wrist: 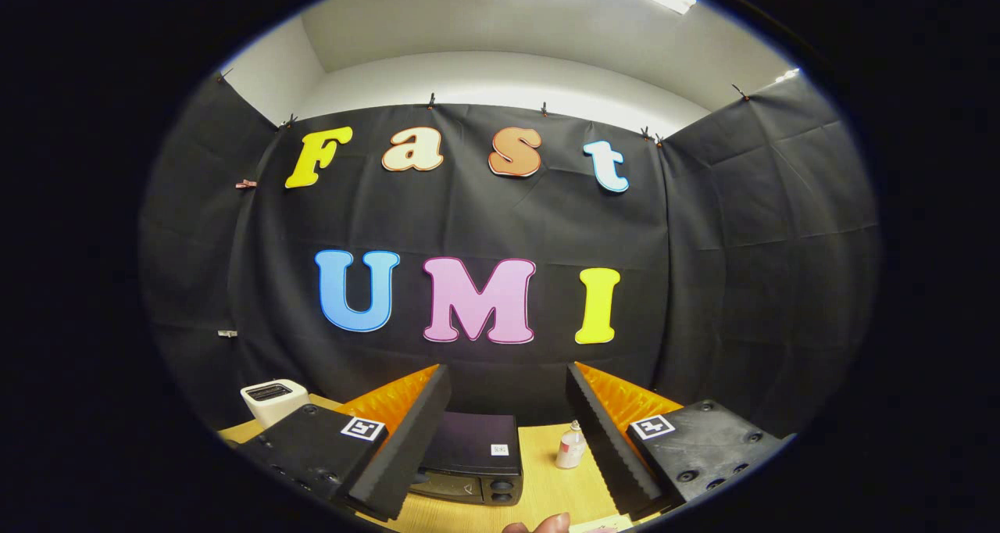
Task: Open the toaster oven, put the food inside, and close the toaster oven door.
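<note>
- Nothing looks done yet: the oven (471,464) sits on the table (547,486) between and beyond the fingers, door seemingly closed, though its front is partly hidden.
- Opening, loading and closing all seem left; I cannot tell which thing is the food.
- The gripper (508,431) is released, fingers wide apart and empty, held above the table.
- The oven is a dark, matte, boxy thing with knobs on its front.
- A small pale bottle (570,445) stands just beside it.
- A white, rounded toaster (273,400) sits well apart.
- The table is light wood, smooth.
- A fingertip (547,524) shows nearest.
</note>
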`<act>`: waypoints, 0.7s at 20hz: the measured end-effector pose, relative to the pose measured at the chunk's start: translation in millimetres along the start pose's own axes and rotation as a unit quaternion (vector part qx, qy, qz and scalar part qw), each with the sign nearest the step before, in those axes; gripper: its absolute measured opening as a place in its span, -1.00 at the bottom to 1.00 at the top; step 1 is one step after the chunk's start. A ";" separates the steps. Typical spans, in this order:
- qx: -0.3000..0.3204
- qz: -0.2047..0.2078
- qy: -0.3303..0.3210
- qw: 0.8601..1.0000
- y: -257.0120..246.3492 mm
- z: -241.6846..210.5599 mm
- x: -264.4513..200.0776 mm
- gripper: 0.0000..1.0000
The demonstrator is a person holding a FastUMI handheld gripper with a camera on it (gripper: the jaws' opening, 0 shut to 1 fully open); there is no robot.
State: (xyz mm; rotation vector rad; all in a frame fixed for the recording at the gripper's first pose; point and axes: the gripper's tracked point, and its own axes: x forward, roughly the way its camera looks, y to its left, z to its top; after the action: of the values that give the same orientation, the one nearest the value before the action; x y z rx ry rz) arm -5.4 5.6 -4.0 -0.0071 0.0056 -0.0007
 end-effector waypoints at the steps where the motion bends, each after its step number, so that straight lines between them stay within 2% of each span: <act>1: 0.002 0.000 0.000 1.000 0.6 -0.3 0.5 0.96; 9: 0.014 0.003 0.006 1.000 14.2 -4.4 0.6 0.96; 14: 0.021 0.014 0.012 1.000 50.4 -12.6 7.4 0.96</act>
State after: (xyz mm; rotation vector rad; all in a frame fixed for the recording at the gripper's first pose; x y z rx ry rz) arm 2.0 55.9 -16.9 0.0350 0.0300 0.0281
